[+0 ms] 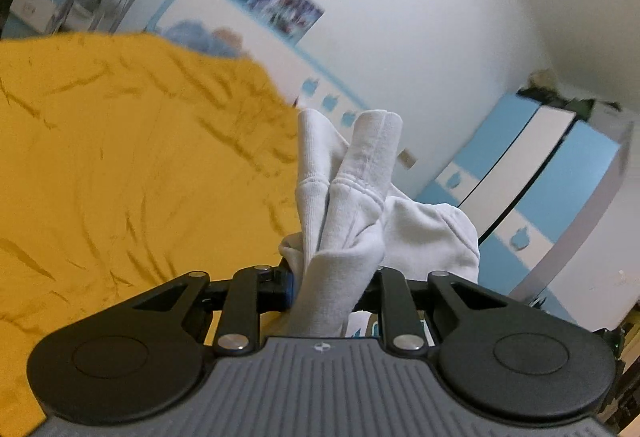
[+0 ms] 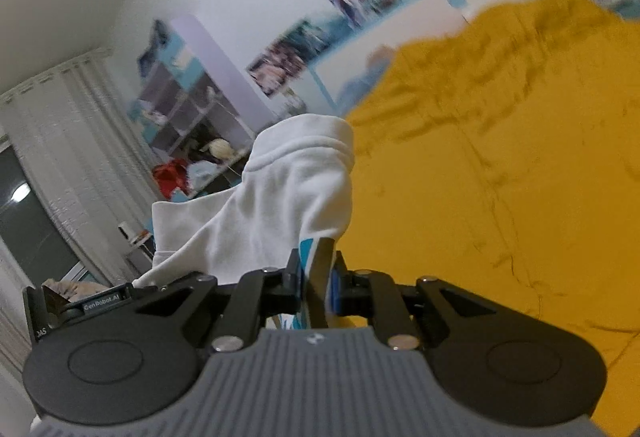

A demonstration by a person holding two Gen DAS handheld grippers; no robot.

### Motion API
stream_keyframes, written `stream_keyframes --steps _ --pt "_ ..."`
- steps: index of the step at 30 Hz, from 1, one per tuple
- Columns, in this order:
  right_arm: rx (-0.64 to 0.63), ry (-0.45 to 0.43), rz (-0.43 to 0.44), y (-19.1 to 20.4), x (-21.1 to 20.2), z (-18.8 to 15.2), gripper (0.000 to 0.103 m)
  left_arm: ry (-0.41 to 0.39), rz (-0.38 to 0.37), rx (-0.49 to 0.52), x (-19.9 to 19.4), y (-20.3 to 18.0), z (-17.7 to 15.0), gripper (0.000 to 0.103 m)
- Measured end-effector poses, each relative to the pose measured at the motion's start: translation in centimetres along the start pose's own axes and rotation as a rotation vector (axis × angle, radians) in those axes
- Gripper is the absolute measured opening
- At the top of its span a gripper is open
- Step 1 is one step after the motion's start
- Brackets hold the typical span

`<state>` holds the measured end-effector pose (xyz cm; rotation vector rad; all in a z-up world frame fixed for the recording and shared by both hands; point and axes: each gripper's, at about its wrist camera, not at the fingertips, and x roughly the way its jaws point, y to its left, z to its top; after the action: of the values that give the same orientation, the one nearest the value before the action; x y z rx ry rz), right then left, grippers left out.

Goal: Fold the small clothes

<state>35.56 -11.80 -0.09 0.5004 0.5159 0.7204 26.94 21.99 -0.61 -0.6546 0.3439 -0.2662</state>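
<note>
White garment [image 1: 352, 197] hangs in the air above the yellow bedsheet [image 1: 132, 157], held up by both claws. Left gripper [image 1: 332, 277] has its jaws pressed together on a bunch of the ribbed cloth, which stands up between them. Right gripper [image 2: 318, 273] is clamped tight on another fold with a blue print, cloth draping leftward.
</note>
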Motion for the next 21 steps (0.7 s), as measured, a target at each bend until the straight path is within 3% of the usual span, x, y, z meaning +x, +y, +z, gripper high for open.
stream_keyframes --steps 5,9,16,21 --pt "-0.081 -0.067 0.041 4.9 -7.3 0.3 0.008 -0.062 -0.042 0.022 -5.1 -4.5 -0.8 0.023" --pt "-0.125 -0.085 0.046 7.6 -12.9 -0.4 0.008 -0.052 -0.047 0.043 -8.0 -6.9 -1.5 0.023" --pt "-0.113 -0.042 0.032 8.8 -19.3 -3.4 0.008 0.033 -0.044 0.044 -10.3 -7.2 -4.3 0.023" --pt "-0.068 0.036 -0.025 7.5 -20.2 -6.3 0.008 0.121 -0.003 -0.003 -9.3 -4.9 -6.3 0.023"
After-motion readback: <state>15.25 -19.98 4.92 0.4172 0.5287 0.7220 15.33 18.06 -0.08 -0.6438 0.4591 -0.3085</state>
